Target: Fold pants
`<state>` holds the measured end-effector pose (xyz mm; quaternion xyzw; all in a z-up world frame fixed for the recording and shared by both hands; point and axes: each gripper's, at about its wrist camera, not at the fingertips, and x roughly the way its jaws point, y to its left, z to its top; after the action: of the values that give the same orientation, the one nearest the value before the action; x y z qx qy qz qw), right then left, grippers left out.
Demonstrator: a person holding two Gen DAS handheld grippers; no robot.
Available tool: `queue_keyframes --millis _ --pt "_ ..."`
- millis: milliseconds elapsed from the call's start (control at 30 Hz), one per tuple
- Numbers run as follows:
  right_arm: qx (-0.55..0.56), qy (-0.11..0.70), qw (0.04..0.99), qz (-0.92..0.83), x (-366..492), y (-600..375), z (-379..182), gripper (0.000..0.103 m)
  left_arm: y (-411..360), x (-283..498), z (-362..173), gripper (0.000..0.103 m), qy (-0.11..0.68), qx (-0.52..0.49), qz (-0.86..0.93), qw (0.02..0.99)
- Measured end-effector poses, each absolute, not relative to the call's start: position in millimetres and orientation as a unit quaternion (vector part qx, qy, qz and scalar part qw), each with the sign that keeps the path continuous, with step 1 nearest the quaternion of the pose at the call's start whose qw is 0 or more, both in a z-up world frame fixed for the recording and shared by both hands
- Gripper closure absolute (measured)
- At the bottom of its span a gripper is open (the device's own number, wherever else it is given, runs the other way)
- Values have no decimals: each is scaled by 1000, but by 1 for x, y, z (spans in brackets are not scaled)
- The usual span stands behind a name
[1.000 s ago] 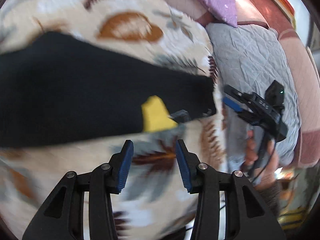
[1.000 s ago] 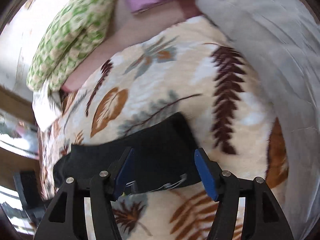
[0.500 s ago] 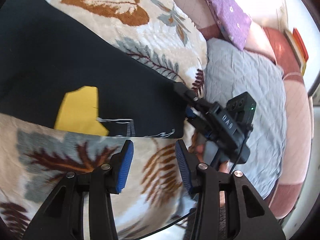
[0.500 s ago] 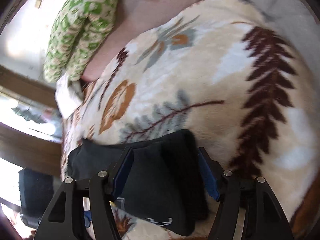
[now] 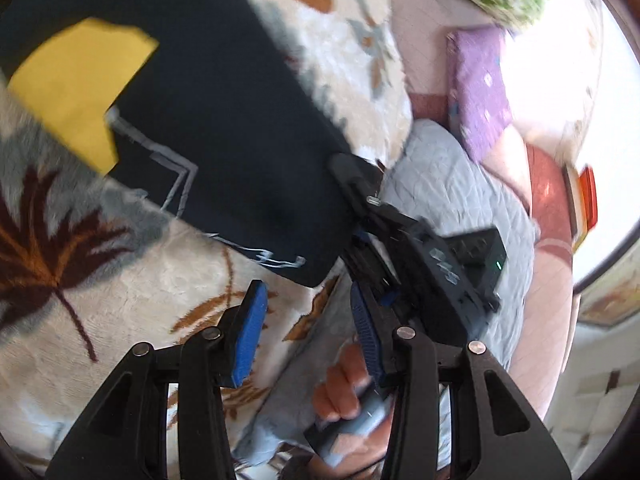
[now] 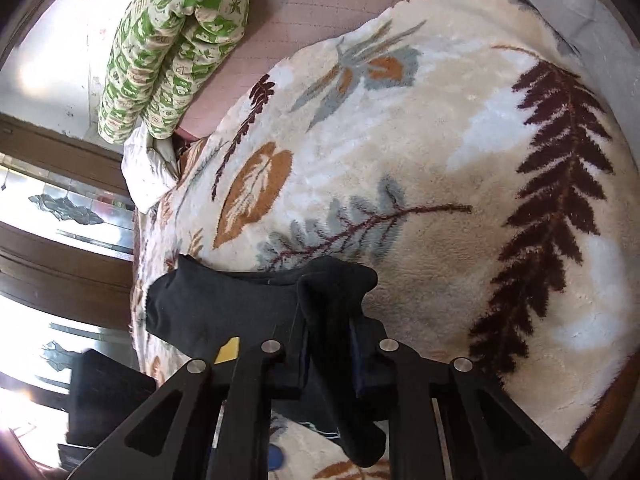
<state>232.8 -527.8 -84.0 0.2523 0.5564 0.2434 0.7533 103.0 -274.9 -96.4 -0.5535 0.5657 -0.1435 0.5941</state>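
1. The pants, dark navy with a yellow patch and thin white line markings, lie flat on a cream fleece blanket printed with brown, orange and grey leaves; the blanket covers a bed.
2. The right tongs are closing, and a bunched fold of the pants' dark cloth stands pinched between their two arms, rising in a ridge just past the tips.
3. From the left wrist view, the right tongs meet the pants at their right-hand corner, with a hand on the grey handle below.
4. The left tongs stand partly apart with their blue pads bare; nothing lies between them, and they hang over the blanket just below the pants' lower edge, not touching the cloth.
5. A grey quilted cover lies on the bed beside the blanket, to the right in the left wrist view.
6. A purple pillow rests beyond that cover.
7. A green and white patterned quilt roll lies at the far end of the bed on a pink sheet.
8. Dark wooden window frames show at the left in the right wrist view.
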Motion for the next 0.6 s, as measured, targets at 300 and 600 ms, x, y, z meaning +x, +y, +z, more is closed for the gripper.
queue_keyframes --millis 300,600 --pt "283 548 744 257 233 -531 -79 88 -266 108 -111 62 536 -570 -73 618" --pt "316 563 728 231 243 -541 -102 83 -274 132 -126 74 552 -569 -77 604"
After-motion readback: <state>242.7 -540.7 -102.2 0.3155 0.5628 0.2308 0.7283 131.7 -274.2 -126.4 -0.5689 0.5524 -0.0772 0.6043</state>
